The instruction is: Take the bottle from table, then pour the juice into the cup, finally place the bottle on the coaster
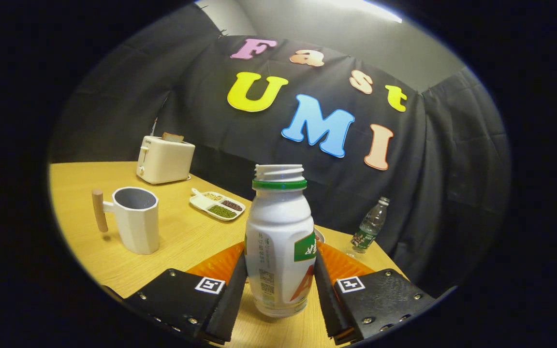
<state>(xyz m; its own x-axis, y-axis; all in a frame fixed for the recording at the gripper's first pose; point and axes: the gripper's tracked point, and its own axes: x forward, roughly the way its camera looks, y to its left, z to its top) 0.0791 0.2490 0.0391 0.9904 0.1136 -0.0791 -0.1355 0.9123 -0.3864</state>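
Note:
A white juice bottle [278, 241] with a green neck ring and no cap stands upright between my fingers. My gripper [281, 275] is shut on it, with both fingers pressed against its lower sides. The bottle's base is at or just above the wooden table [186, 237]; I cannot tell whether it touches. The cup [136, 220], a white faceted mug with a wooden handle, stands to the left beyond the fingers, open and upright. A pale round rim, possibly the coaster [320, 236], peeks out just behind the bottle on the right and is mostly hidden.
A cream toaster [165, 159] with a slice of bread in it stands far back on the left. A white divided dish [218, 204] of beans lies between the toaster and the bottle. A clear plastic bottle [370, 227] stands near the table's far right edge, by the black cloth wall.

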